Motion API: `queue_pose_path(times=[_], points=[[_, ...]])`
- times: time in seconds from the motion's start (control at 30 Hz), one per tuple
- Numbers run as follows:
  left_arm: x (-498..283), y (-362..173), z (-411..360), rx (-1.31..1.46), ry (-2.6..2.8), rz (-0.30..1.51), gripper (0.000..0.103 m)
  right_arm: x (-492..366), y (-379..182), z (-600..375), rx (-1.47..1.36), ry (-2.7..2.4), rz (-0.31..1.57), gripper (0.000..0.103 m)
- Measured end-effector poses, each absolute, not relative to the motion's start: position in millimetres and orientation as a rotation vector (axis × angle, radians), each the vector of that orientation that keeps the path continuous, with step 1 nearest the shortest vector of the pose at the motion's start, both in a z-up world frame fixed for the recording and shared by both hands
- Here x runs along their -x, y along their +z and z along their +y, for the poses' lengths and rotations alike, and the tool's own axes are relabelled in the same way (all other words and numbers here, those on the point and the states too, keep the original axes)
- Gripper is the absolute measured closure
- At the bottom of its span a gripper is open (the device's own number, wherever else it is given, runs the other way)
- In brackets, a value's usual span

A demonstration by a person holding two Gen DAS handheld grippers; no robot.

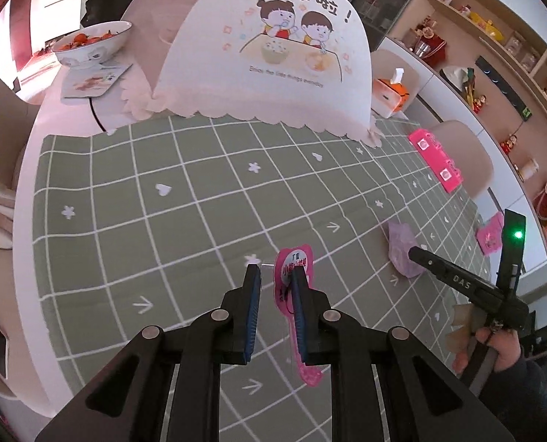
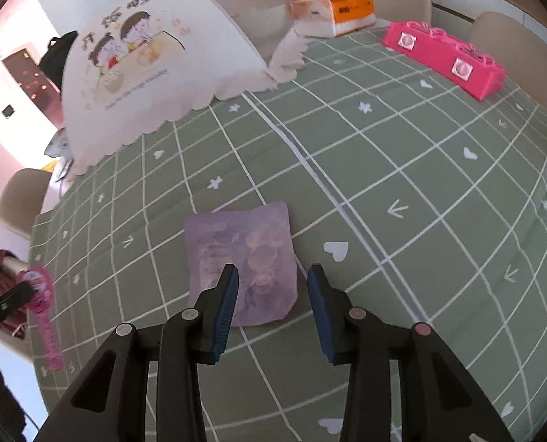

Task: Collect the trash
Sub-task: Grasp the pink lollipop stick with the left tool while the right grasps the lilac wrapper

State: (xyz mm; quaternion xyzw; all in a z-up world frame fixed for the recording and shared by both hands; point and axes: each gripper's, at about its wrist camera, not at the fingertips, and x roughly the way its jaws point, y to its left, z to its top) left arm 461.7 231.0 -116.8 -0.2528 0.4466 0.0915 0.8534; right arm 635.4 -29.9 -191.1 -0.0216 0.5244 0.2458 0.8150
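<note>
Right, nearest to me on the left side, my left gripper [image 1: 276, 276] hangs over the green checked tablecloth [image 1: 163, 221] with its jaws apart, and the pink wrapper [image 1: 295, 269] lies flat under the right-hand finger, its long tail running back toward six o'clock. I cannot tell whether that finger touches it.

On the right side, my right gripper [image 2: 272, 276] is spread wide. The purple packet [image 2: 242, 261] lies flat on the tablecloth [image 2: 402, 184] just ahead at twelve o'clock, its near edge between and under the fingertips, left finger overlapping it, right finger clear of it. In the left view the same packet [image 1: 402, 248] sits at about three o'clock, beside the tip of the right gripper [image 1: 421, 254].

Farther out, a smaller pink packet [image 1: 489, 237] lies near the table edge at three o'clock. Beyond, at one o'clock, stands a long pink box [image 2: 443, 60]; its contents are hidden. Past it, an orange tissue box [image 2: 334, 11] has a white tissue poking up. A domed food cover [image 1: 269, 48] with a cartoon print sits at twelve o'clock, and at eleven a white bowl [image 1: 93, 46] holds small red fruits.
</note>
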Motion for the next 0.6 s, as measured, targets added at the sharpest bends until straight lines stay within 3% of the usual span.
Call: queue_pose_path(times=[0.07, 0.47, 0.6], points=[[-458, -115, 235, 0.525, 0.181, 0.937, 0.085, -630, -192, -22, 0.093, 0.508, 1.116, 0.095], [-445, -77, 245, 0.466, -0.001, 0.886, 0.086, -558, -94, -9, 0.019, 0.569, 0.94, 0.098], [-441, -69, 253, 0.467, -0.032, 0.873, 0.086, -541, -90, -4, 0.043, 0.581, 0.946, 0.095]])
